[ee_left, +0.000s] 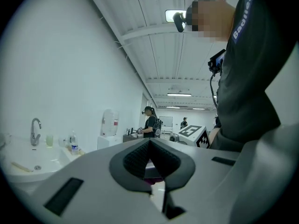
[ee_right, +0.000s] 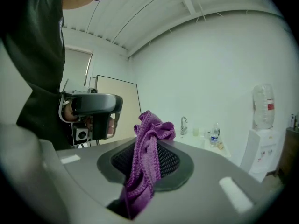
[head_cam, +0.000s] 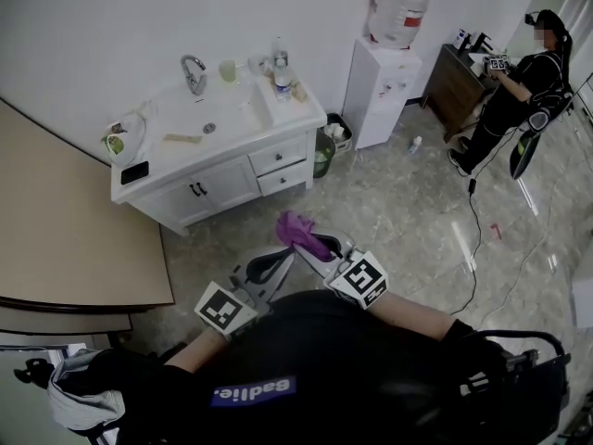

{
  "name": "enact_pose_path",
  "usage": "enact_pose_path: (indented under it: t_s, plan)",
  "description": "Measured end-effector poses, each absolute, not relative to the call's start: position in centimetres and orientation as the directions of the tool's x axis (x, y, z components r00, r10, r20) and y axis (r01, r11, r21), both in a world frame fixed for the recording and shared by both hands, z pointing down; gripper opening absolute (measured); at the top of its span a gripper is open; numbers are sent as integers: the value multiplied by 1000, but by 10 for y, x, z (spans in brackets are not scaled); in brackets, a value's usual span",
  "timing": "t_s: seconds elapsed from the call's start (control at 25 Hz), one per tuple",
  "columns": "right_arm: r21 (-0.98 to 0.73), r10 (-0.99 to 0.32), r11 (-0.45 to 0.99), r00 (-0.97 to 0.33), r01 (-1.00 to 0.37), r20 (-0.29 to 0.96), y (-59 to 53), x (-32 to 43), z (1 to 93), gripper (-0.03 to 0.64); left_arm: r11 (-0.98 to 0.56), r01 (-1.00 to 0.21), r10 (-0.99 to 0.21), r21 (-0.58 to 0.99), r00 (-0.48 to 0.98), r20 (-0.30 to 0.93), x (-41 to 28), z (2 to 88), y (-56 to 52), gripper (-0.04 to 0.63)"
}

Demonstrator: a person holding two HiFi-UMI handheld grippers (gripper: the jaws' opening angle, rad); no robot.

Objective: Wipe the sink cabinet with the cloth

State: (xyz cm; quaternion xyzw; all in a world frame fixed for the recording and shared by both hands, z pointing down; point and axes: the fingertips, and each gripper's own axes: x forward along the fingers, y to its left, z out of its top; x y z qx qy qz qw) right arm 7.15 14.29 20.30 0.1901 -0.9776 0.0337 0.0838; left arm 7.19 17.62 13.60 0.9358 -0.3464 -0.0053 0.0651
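The white sink cabinet (head_cam: 222, 179) stands against the wall ahead, with a faucet (head_cam: 193, 72) and a basin on top. In the left gripper view its counter (ee_left: 28, 164) shows at the lower left. In the right gripper view the counter (ee_right: 205, 146) lies far off past the jaws. My right gripper (head_cam: 310, 245) is shut on a crumpled purple cloth (head_cam: 298, 230), held low in front of my body and well short of the cabinet. The cloth (ee_right: 150, 139) bunches up between that gripper's (ee_right: 147, 160) pads. My left gripper (head_cam: 276, 261) sits beside it, and its jaws (ee_left: 149, 155) are shut on nothing.
On the counter are a water bottle (head_cam: 283, 83), a cup (head_cam: 228, 70) and a dark phone (head_cam: 134, 171). A bin (head_cam: 324, 151) and a water dispenser (head_cam: 384, 82) stand right of the cabinet. Another person (head_cam: 519, 91) works at a dark cabinet, with a cable (head_cam: 474, 248) across the floor. A beige panel (head_cam: 65, 221) is on the left.
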Motion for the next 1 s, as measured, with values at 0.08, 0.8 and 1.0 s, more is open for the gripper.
enact_pose_path:
  t_s: [0.08,0.8,1.0]
  plan:
    - [-28,-357,930,-918,-367,172,145,71,201,80,-755,-644,-645,124,763,36,73,135,178,-11]
    - [-7,-411,908,-893,-419,184,152,70,207,80,-757,-643,-645,115,764,26,62,137,185,-11]
    - [-7,-416,905,-891,-424,183,152,68,208,80,-759,-641,-642,115,766,27,60,140,186,-11]
